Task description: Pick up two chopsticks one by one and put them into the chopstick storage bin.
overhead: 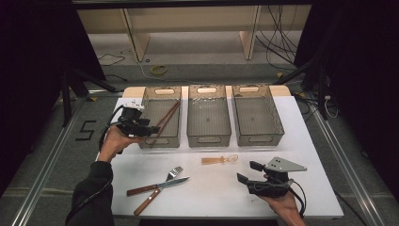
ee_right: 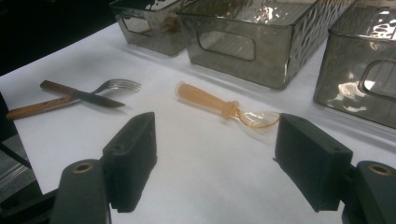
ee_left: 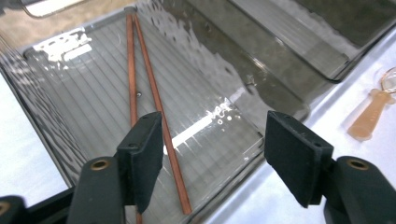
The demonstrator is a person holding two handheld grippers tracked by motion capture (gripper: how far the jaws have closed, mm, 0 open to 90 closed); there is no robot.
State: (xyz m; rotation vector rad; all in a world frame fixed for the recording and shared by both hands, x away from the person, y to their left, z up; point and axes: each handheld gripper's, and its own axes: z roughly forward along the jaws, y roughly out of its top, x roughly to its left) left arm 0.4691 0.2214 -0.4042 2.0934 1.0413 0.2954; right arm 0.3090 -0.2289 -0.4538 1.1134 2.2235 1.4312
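Two brown wooden chopsticks are lying binned under the open, empty left claw; the clear amber plastic spoon is being faced by the open, empty right claw.

Count: 3 bins, 2 chopsticks in the left bin, 1 spoon, 1 fork, 1 knife on the tabletop. 2 claws.

Knife & fork crossed on desk, front-left; orange spoon near middle bin; right bin beside it.
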